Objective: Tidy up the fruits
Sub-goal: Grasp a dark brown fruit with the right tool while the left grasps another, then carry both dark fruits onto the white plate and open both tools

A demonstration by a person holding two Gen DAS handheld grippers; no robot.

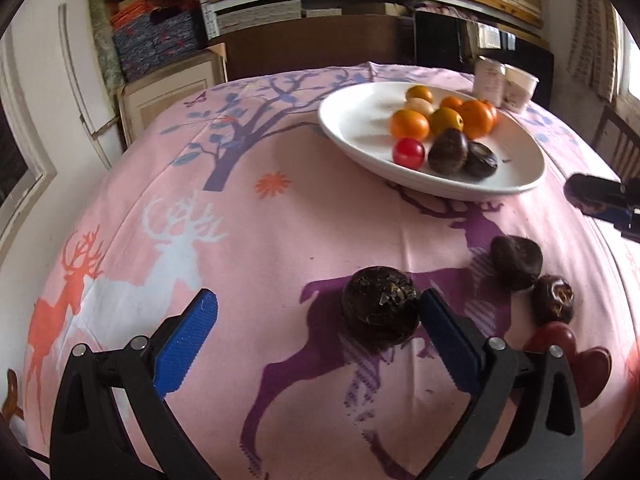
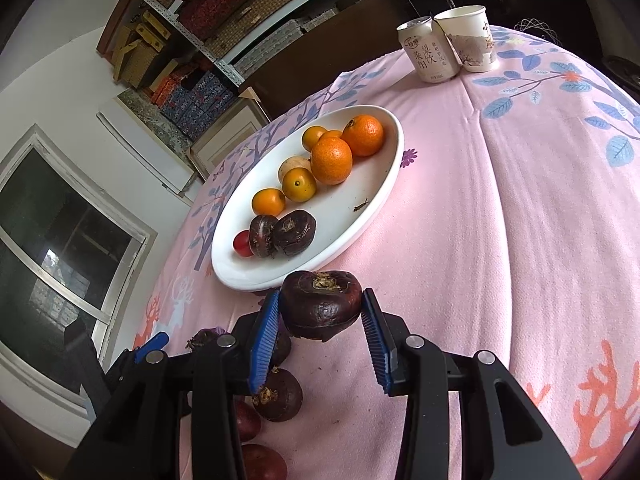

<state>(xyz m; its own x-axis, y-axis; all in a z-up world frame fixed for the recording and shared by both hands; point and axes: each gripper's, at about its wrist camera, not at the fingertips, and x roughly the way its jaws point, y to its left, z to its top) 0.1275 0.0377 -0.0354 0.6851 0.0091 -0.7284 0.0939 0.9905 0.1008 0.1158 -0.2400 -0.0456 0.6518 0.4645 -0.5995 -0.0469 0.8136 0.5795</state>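
In the right wrist view, my right gripper (image 2: pixel 320 297) is shut on a dark brown water chestnut (image 2: pixel 320 308), held above the cloth just short of the white oval plate (image 2: pixel 360 184). The plate holds several orange fruits (image 2: pixel 331 160), a red cherry tomato (image 2: pixel 242 245) and two dark chestnuts (image 2: pixel 294 232). In the left wrist view, my left gripper (image 1: pixel 316 298) stands open low over the cloth. Another dark chestnut (image 1: pixel 380 310) lies between its blue pads, close to the right-hand one. The plate (image 1: pixel 360 128) sits further off to the upper right.
More dark chestnuts (image 1: pixel 516 262) and red fruits (image 1: pixel 554 338) lie on the pink deer-print tablecloth (image 1: pixel 260 240) right of the left gripper. A drink can (image 2: pixel 428 52) and paper cup (image 2: pixel 468 36) stand at the far edge. Shelves and a chair (image 1: pixel 616 144) lie beyond.
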